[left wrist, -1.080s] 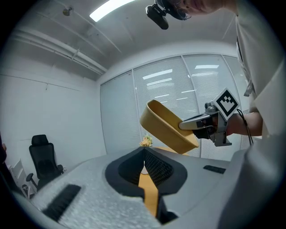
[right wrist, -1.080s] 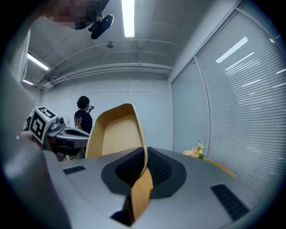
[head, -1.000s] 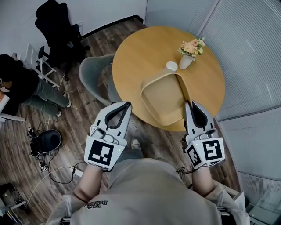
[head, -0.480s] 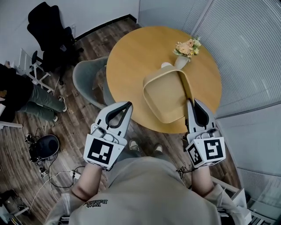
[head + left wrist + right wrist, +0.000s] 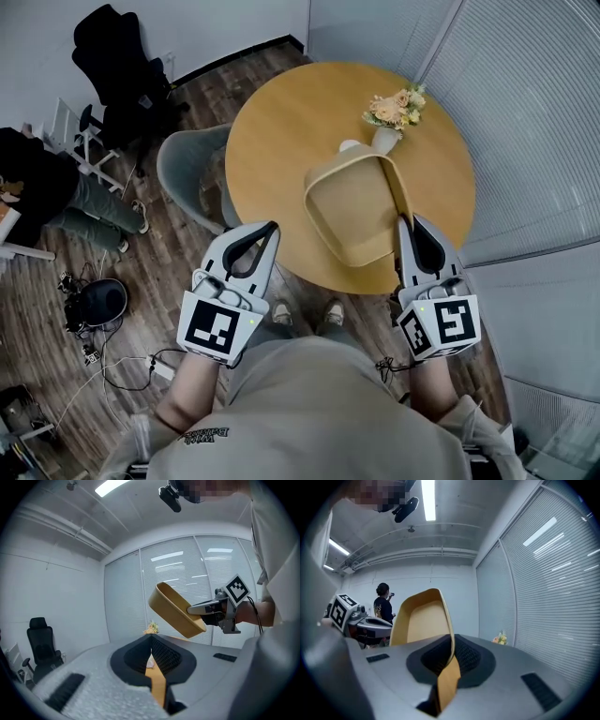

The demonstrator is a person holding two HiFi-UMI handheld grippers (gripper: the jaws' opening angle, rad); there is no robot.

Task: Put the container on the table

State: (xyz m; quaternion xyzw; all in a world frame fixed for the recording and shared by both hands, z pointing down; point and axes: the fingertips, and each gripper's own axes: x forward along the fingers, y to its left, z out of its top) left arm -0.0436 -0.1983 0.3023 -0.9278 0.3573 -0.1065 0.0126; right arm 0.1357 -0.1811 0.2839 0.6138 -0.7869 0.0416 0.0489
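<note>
only its own view shows right gripper (image 5: 452, 639) pinching container (image 5: 419, 620) rim; left gripper (image 5: 151, 637) closed.

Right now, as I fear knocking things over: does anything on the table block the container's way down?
The container, in the right gripper, hangs over the table. A flower vase and a small white cup stand at its far rim; the tabletop left of it looks bare.

Layout as I see it from the head view. The container (image 5: 354, 211) hangs over the table (image 5: 281, 131) at its near right edge, rim between the jaws of my right gripper (image 5: 405, 223). Behind it, toward the far right edge, stand a cup (image 5: 348, 146) and a vase of flowers (image 5: 385, 139). My left gripper (image 5: 272, 228) lies off the near left edge. A chair (image 5: 192, 173) sits against the left edge.
</note>
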